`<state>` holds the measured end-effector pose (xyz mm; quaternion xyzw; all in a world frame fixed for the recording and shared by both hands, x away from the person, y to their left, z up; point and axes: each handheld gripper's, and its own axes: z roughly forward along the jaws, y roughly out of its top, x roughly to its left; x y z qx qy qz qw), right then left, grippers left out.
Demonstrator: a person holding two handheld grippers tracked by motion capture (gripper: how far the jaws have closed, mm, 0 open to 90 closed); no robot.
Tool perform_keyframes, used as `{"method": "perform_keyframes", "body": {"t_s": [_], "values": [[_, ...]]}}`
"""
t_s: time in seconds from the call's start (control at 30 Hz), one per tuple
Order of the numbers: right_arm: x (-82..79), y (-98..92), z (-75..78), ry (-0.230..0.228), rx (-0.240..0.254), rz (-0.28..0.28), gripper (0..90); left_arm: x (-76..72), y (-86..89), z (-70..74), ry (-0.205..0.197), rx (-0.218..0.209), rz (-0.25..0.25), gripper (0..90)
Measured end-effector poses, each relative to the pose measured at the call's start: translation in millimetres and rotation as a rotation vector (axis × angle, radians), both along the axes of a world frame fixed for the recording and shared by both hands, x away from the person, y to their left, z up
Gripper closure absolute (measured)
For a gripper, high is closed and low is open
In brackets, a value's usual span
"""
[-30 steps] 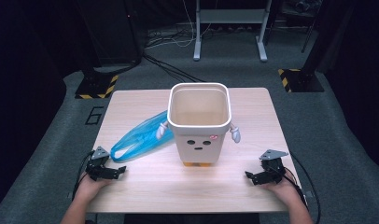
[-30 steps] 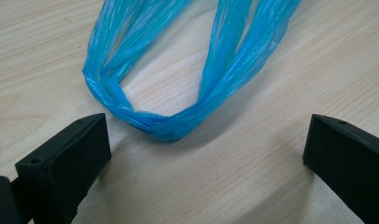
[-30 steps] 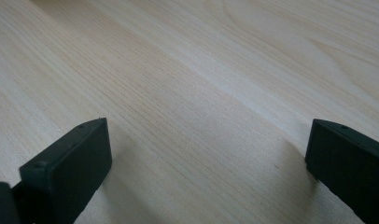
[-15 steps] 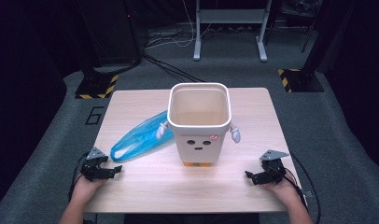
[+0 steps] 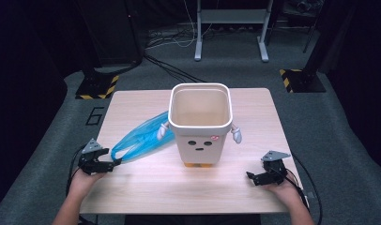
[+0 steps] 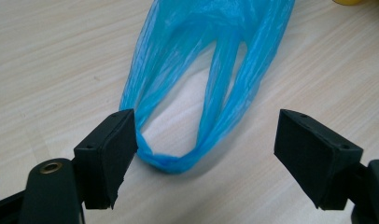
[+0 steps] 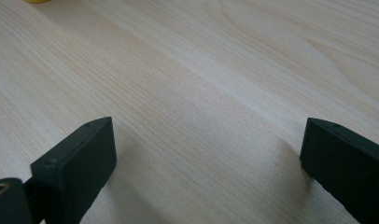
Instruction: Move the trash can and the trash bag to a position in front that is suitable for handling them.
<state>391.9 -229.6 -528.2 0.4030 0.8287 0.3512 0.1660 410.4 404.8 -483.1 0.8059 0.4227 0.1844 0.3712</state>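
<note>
Both L gripper (image 6: 204, 154) jaws closing round bag handle (image 6: 171, 161)

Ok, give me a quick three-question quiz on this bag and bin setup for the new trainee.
1. True or false: the blue plastic bag is already inside the white bin.
2. Which tool has the bag's handle loops between its jaws? A) left tool B) right tool C) both
3. What lies between the right tool's jaws?

Key:
1. False; it lies flat on the table beside the bin, on the side of the person's left hand.
2. A; its jaws have just been closing but stand apart, one pad at the loop's edge, nothing clamped.
3. Bare wooden tabletop; the jaws are wide open.
</note>
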Motion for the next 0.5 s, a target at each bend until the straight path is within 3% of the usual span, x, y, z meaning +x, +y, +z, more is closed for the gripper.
{"method": "perform_keyframes", "body": {"t_s": [0.07,0.17,0.27,0.5], "values": [[0.0,0.0,0.0,0.000,0.000,0.000,2.7,3.9,-2.9,-0.4,-0.014,-0.028,-0.017,24.3],[0.0,0.0,0.0,0.000,0.000,0.000,2.6,9.6,-7.2,-4.3,-0.011,-0.014,-0.024,25.6],[0.0,0.0,0.0,0.000,0.000,0.000,2.6,15.4,-10.2,-6.9,-0.010,0.030,0.022,28.1],[0.0,0.1,0.0,-0.001,0.000,-0.001,2.6,32.1,-2.0,-9.9,-0.008,0.042,0.085,28.6]]}}
